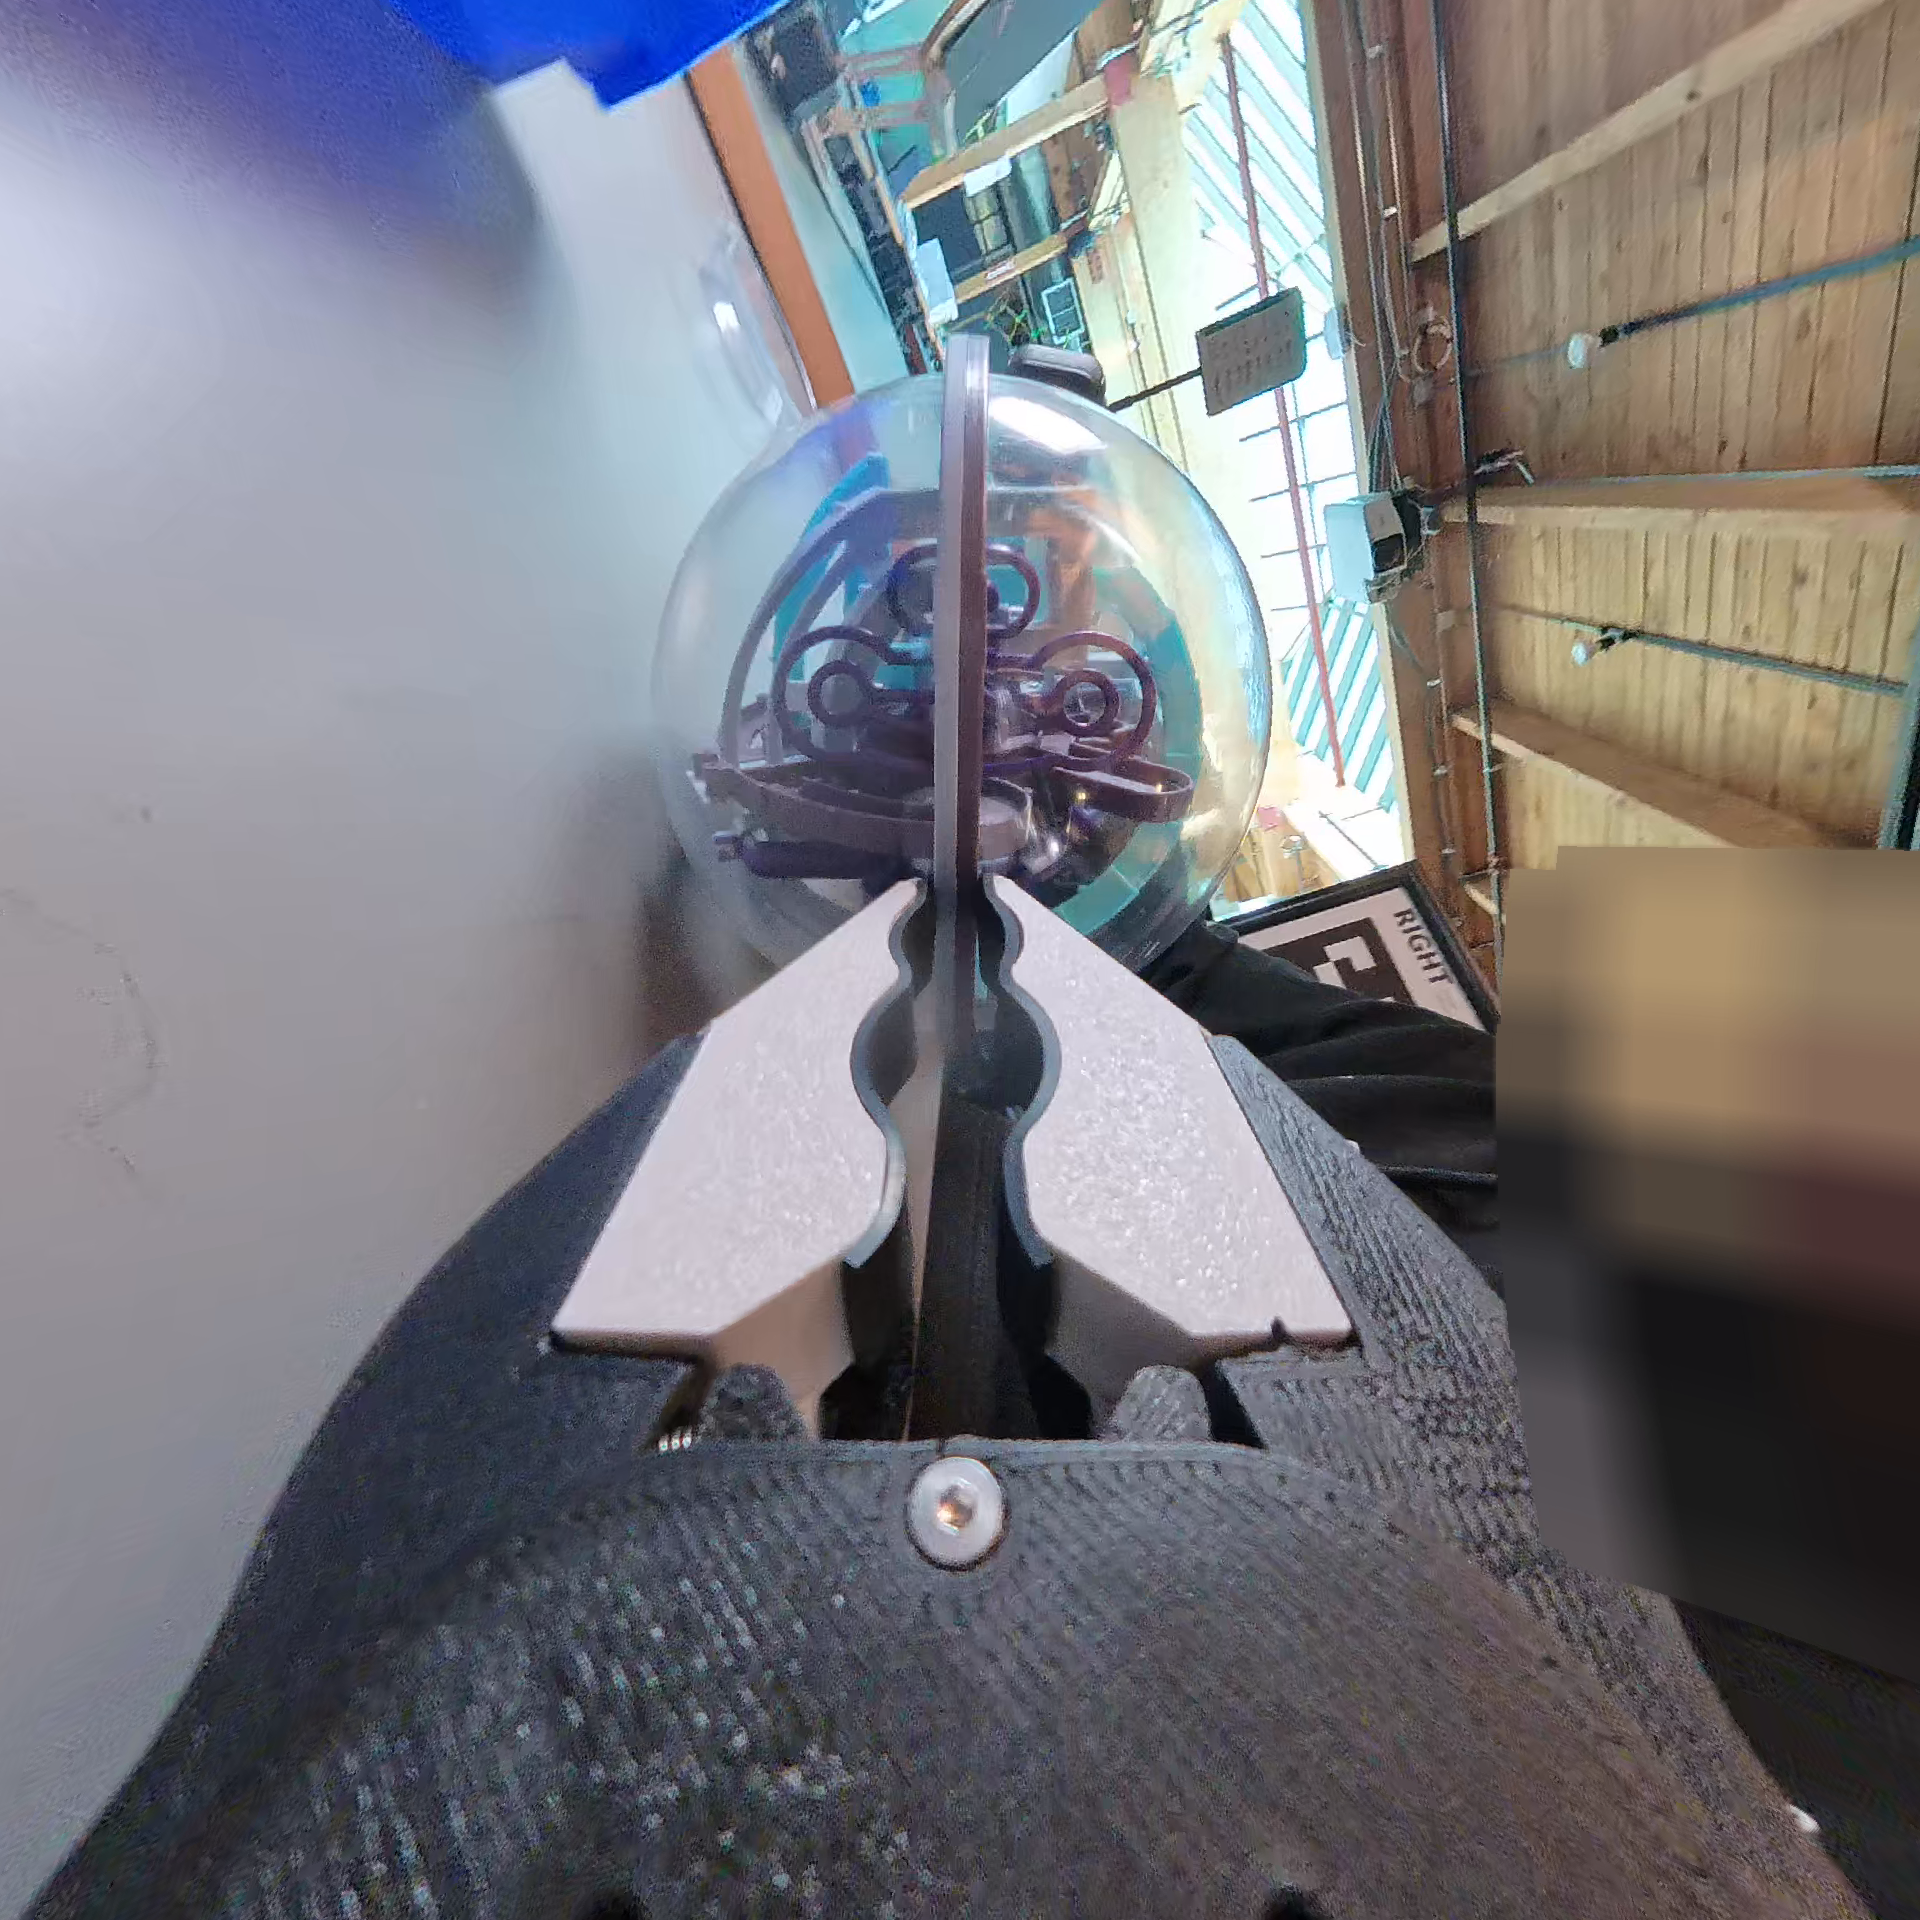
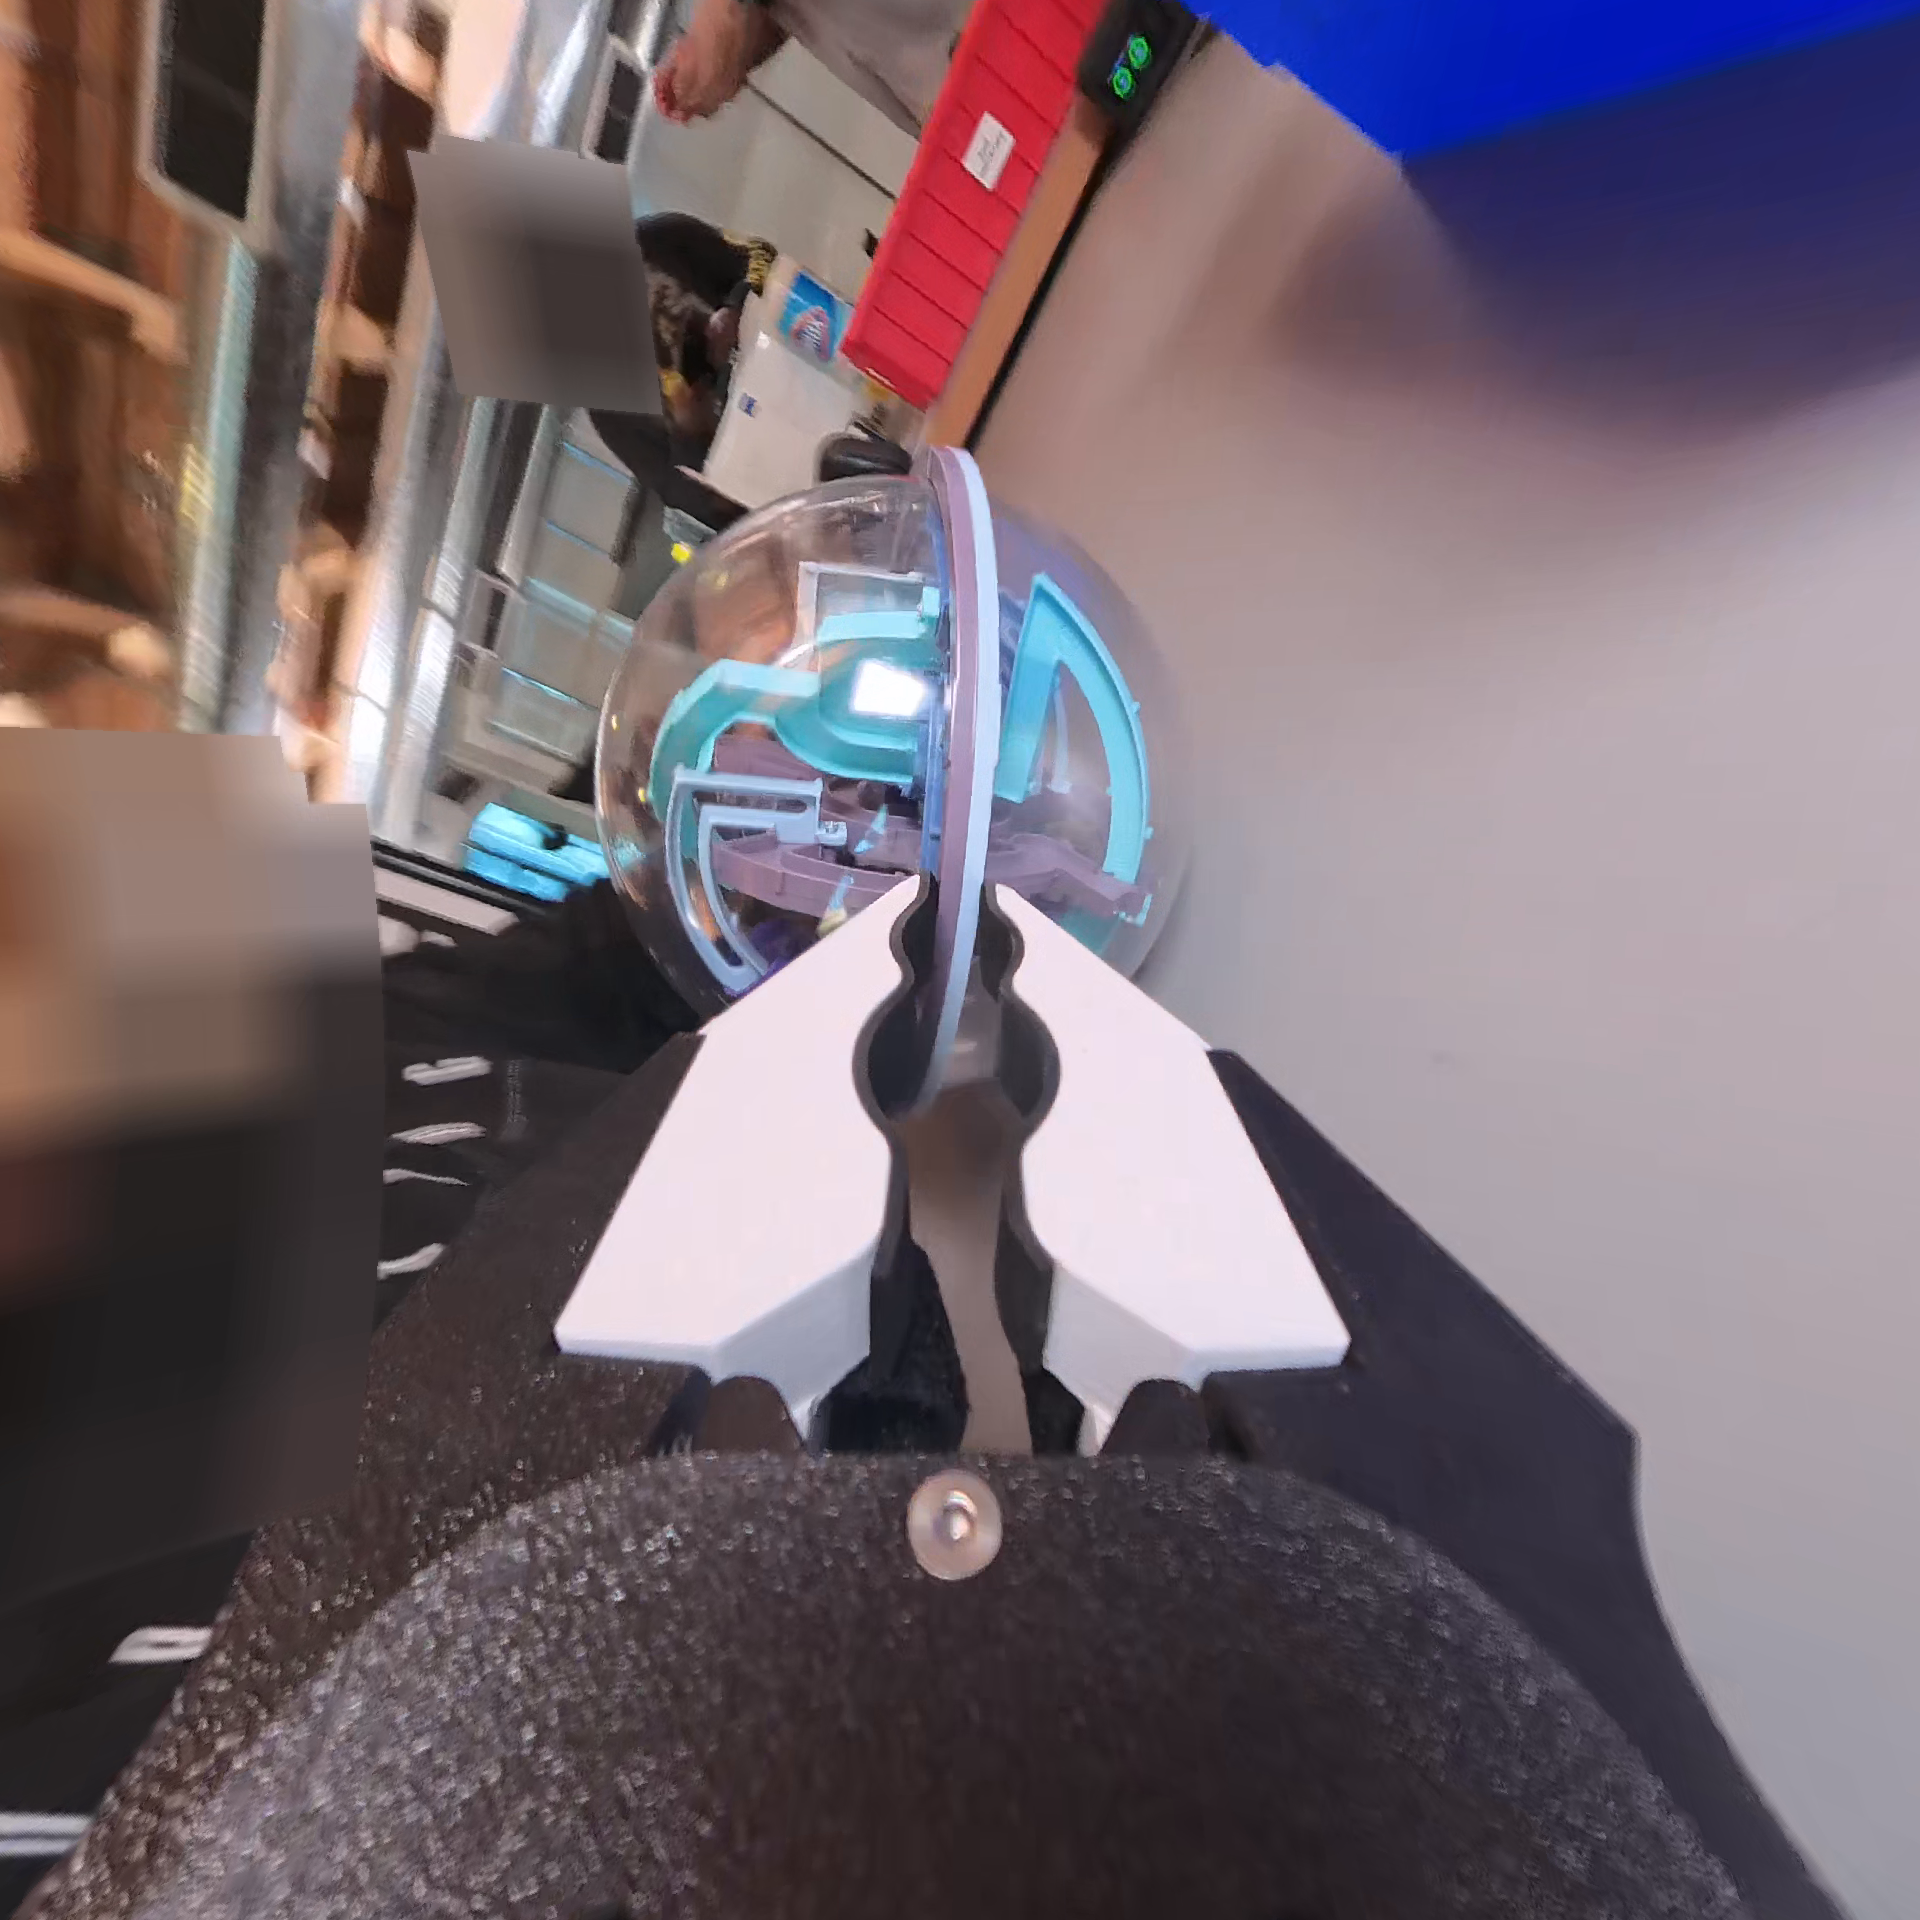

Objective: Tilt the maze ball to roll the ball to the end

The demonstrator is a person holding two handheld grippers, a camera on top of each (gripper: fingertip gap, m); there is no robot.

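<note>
The maze ball (image 1: 1101,644) is a clear sphere with purple and teal tracks inside and a thin purple rim (image 1: 956,623) around its middle. My left gripper (image 1: 954,896) is shut on that rim, edge-on between the white fingers (image 1: 790,1101). In the right wrist view the maze ball (image 2: 769,748) shows its teal tracks, and my right gripper (image 2: 958,894) is shut on the rim (image 2: 968,665) from the opposite side. Both views are rolled sideways, with the sphere held off the table. I cannot make out the small ball inside.
The white table (image 1: 312,727) fills the left of the left wrist view and, as a grey surface (image 2: 1455,935), the right of the right wrist view. A blue bin (image 1: 582,31) and a red box (image 2: 966,197) lie at its far edge. A person's dark sleeve (image 1: 1351,1060) is close by.
</note>
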